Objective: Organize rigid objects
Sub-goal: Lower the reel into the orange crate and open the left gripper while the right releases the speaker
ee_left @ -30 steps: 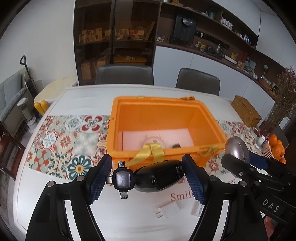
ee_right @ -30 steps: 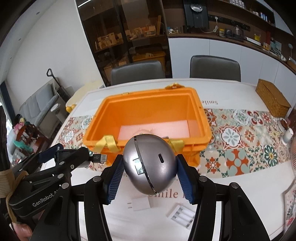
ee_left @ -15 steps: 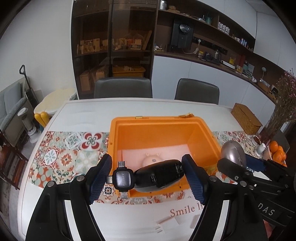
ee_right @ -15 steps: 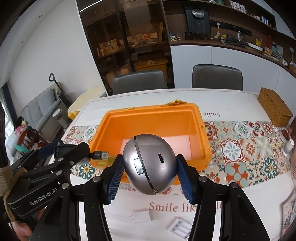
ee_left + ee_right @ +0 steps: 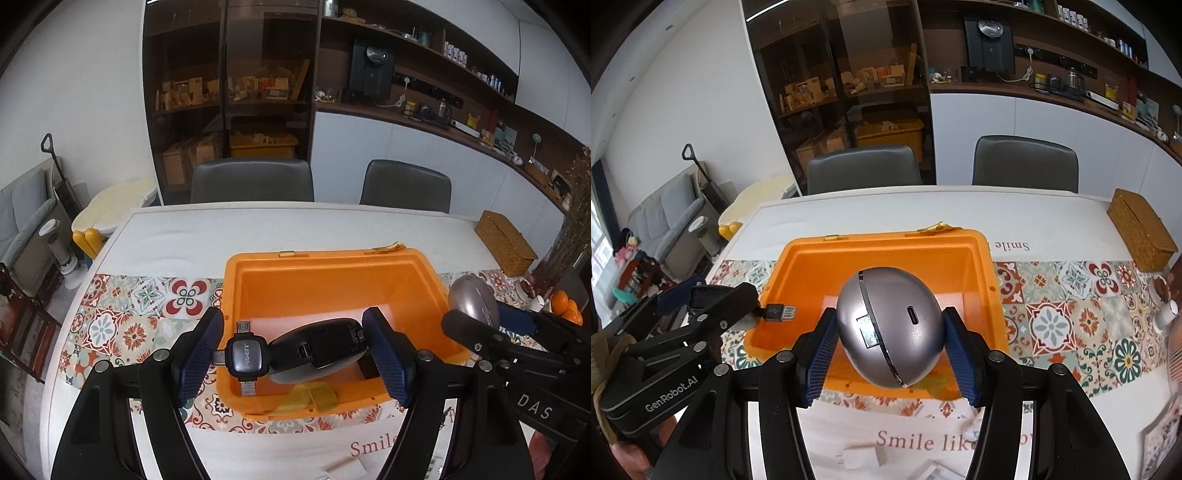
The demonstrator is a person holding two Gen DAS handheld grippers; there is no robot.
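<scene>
A: How far along was it?

B: Mid-carry. Left gripper (image 5: 293, 360) clamped a black mouse-shaped gadget with multi-plug adapter (image 5: 314, 350), right gripper (image 5: 888, 347) a silver egg-shaped device (image 5: 888, 325), both above the open orange plastic bin (image 5: 979, 266). Neither was dropped in yet.

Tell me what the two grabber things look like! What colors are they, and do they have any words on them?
Both are black plastic with silver screws. Each has two fingers tipped with bumpy dark-blue pads. The left gripper has "GenRobot.AI" printed on its side. The right gripper shows white letters "DAS".
</scene>
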